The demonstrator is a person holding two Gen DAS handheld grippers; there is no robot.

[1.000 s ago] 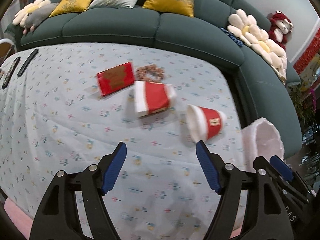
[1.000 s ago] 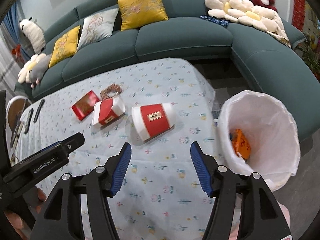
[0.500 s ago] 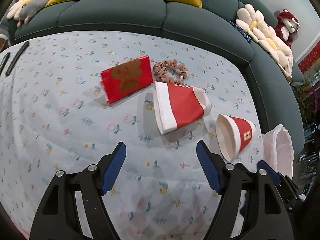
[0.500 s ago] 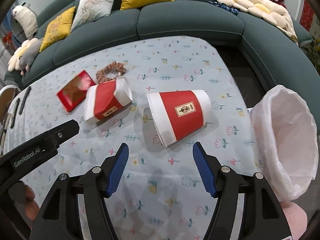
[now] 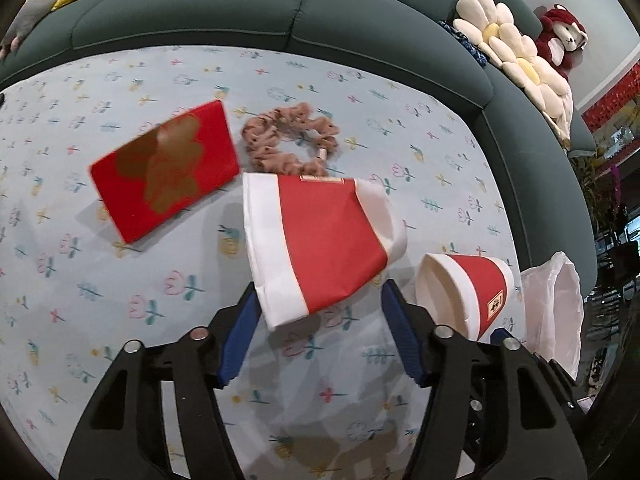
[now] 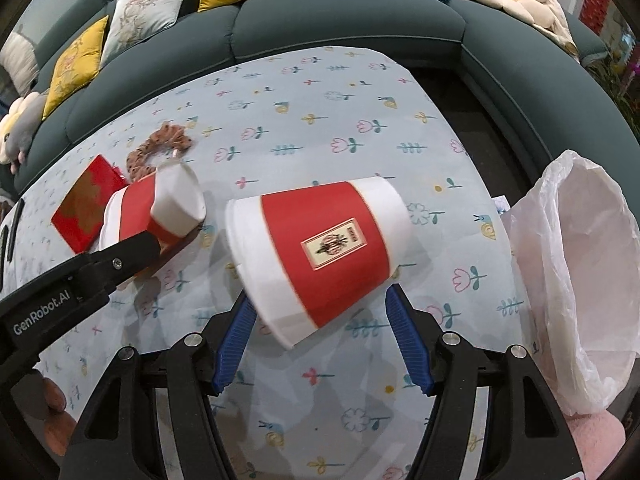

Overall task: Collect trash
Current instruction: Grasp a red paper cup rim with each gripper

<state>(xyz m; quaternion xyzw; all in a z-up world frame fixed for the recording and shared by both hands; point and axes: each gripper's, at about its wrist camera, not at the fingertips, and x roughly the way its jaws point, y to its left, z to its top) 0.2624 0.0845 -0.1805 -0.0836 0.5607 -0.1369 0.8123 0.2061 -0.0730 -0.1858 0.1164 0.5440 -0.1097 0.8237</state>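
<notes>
While both hands drop toward the table [image 5: 120, 320], each cup has swelled from a far target to something sitting right at my jaws. Left gripper [image 5: 318, 330]: jaws closing, crushed cup [image 5: 320, 240] between the tips, pads not yet pressing. Right gripper [image 6: 320, 336]: half open, straddling the round cup [image 6: 320, 248], no hold yet. Bin bag [image 6: 580, 280] waits just right of it. Grasps look imminent; nothing lifted.
</notes>
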